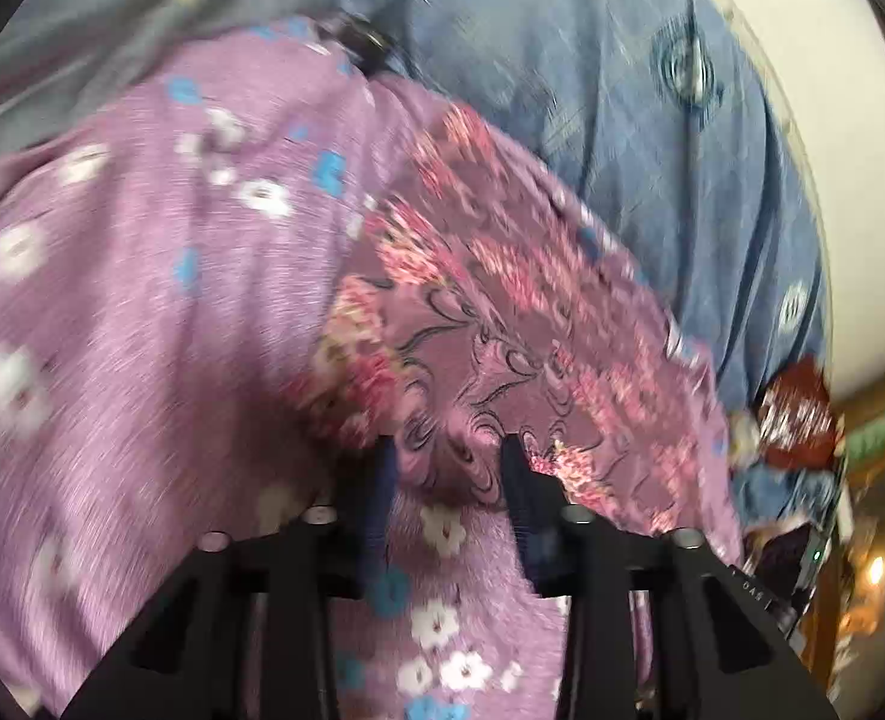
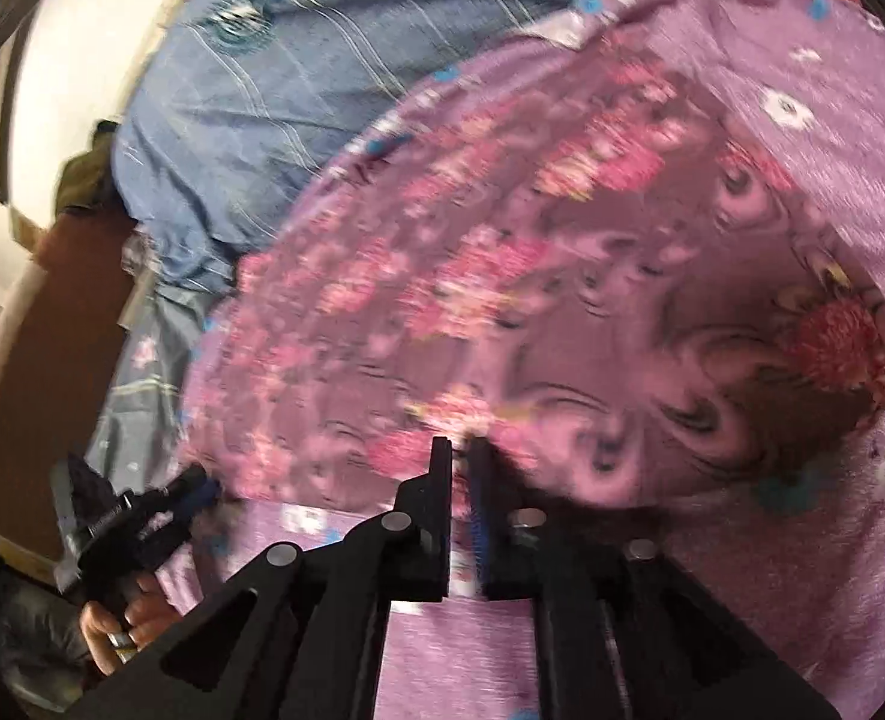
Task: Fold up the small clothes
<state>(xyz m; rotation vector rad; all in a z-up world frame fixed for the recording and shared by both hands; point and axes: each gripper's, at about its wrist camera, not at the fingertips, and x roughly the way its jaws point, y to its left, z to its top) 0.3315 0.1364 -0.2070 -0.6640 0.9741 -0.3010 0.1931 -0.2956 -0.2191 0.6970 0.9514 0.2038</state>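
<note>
Gripping the garment (image 2: pixel 562 300) on the lilac sheet (image 2: pixel 802 570), the right gripper (image 2: pixel 460 450) has its fingers clamped on the near hem. The left gripper (image 1: pixel 448 456), fingers apart, straddles the other edge; closing it before lifting should keep the fold even.

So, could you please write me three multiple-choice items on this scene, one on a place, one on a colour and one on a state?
1. Where does the dark floral garment lie?
A. on the lilac flowered sheet
B. on a bare wooden floor
C. inside a basket

2. What colour is the bedding beyond the lilac sheet?
A. green
B. blue
C. yellow

3. How do the right gripper jaws stand?
A. wide apart, clear of all cloth
B. nearly together at the garment's near edge
C. clamped on a hanger

Answers: 1 A, lilac cloth with white flowers shows all round the garment. 2 B, striped blue fabric fills the far side. 3 B, only a thin slit shows between the fingers at the garment's hem.
</note>
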